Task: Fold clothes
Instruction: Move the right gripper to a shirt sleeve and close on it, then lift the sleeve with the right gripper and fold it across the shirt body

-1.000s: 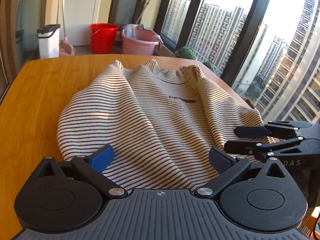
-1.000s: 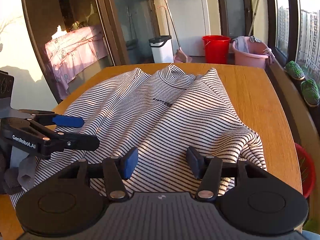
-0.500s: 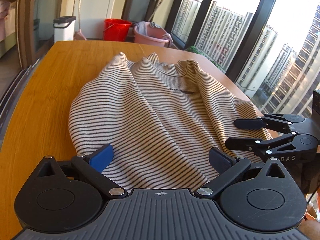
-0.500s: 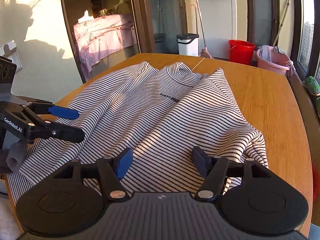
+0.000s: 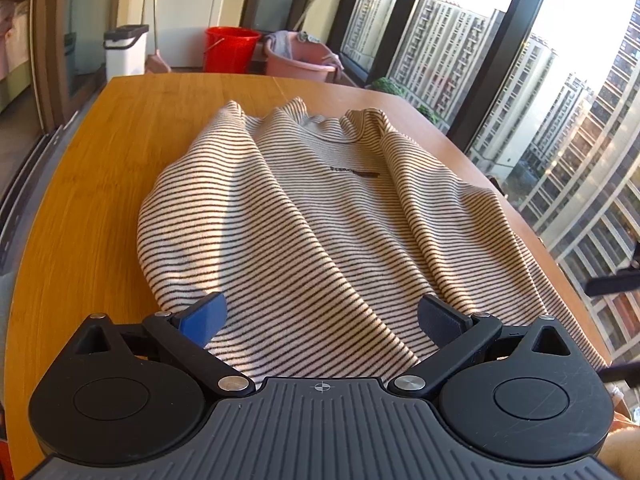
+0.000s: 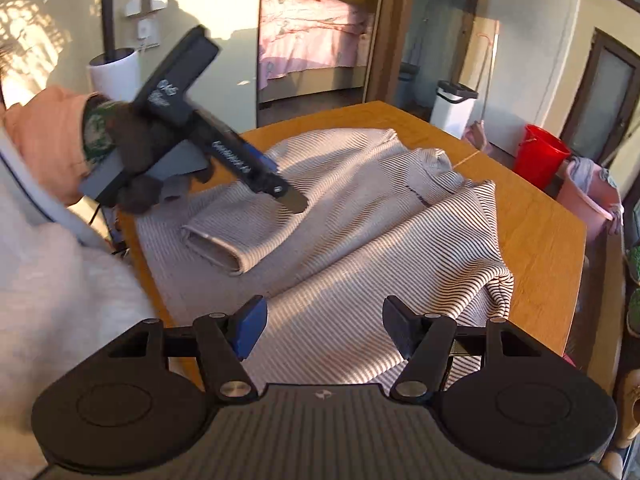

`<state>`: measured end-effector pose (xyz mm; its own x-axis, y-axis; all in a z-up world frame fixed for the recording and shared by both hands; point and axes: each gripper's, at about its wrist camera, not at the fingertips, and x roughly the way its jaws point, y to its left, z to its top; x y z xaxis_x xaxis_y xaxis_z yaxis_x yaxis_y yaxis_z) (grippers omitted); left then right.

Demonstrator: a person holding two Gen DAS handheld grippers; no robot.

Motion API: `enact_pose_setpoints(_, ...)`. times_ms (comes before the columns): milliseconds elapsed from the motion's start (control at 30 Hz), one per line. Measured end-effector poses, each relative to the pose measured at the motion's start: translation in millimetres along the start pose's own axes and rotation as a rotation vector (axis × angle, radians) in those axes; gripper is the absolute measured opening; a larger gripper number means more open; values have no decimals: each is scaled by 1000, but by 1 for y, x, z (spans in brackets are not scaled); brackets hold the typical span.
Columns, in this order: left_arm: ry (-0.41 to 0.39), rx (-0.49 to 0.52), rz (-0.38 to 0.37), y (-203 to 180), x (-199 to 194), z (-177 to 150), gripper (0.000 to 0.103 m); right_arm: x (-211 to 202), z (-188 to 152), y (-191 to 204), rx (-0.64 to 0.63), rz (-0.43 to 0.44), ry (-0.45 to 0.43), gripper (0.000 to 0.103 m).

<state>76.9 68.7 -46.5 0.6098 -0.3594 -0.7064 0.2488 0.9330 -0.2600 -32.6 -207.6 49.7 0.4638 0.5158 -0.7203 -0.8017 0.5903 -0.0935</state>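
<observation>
A cream sweater with thin dark stripes (image 5: 320, 216) lies rumpled on the wooden table (image 5: 100, 168), collar at the far end. My left gripper (image 5: 320, 320) hovers open over its near hem with nothing between the fingers. In the right wrist view the sweater (image 6: 380, 216) is spread out, and one sleeve's cuff (image 6: 216, 244) lies across its near left part. My right gripper (image 6: 325, 330) is open above the near hem and holds nothing. A gloved hand carries the left gripper (image 6: 286, 194) above that sleeve. Only the right gripper's finger (image 5: 612, 284) shows at the left wrist view's right edge.
Beyond the table's far end stand a red bucket (image 5: 230, 50), a pink basin (image 5: 300, 60) and a white bin (image 5: 125, 50). Tall windows run along the right side. A person's pale sleeve (image 6: 60, 280) fills the near left of the right wrist view.
The right gripper has risen, rolled and slid toward the right edge of the left wrist view. Its own view now tilts and shows the sleeve cuff. The left gripper has hardly shifted.
</observation>
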Motion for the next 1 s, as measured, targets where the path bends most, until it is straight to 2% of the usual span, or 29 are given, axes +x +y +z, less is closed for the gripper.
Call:
enact_pose_setpoints(200, -8, 3, -5, -7, -5, 4, 103, 22, -19, 24, 41, 115, 92, 62)
enact_pose_setpoints(267, -14, 15, -4, -11, -8, 6, 103, 35, -24, 27, 58, 145, 116, 55)
enact_pose_setpoints(333, -19, 23, -2, -14, -9, 7, 103, 41, -24, 29, 51, 123, 102, 35)
enact_pose_setpoints(367, -21, 27, -2, -15, -10, 7, 103, 41, -21, 27, 61, 117, 80, 31)
enact_pose_setpoints(433, -25, 34, -3, -17, -11, 9, 103, 35, -13, 21, 94, 47, 24, 4)
enact_pose_setpoints(633, -40, 35, -29, -19, -9, 14, 103, -8, 3, -34, 268, -150, -135, 3)
enact_pose_setpoints(700, -45, 31, -44, -19, -8, 16, 103, -36, 9, -65, 366, -220, -241, 3)
enact_pose_setpoints(800, -52, 25, -67, -20, -6, 18, 103, -88, 18, -125, 555, -322, -457, 3)
enact_pose_setpoints(867, -68, 18, -94, -21, -7, 20, 103, -110, 19, -159, 663, -383, -571, 3)
enact_pose_setpoints(933, -89, 19, -126, -23, -9, 21, 103, -121, 19, -189, 762, -416, -631, 3)
enact_pose_setpoints(1000, -100, 36, -157, -27, -10, 19, 103, -124, 18, -211, 838, -441, -653, 3)
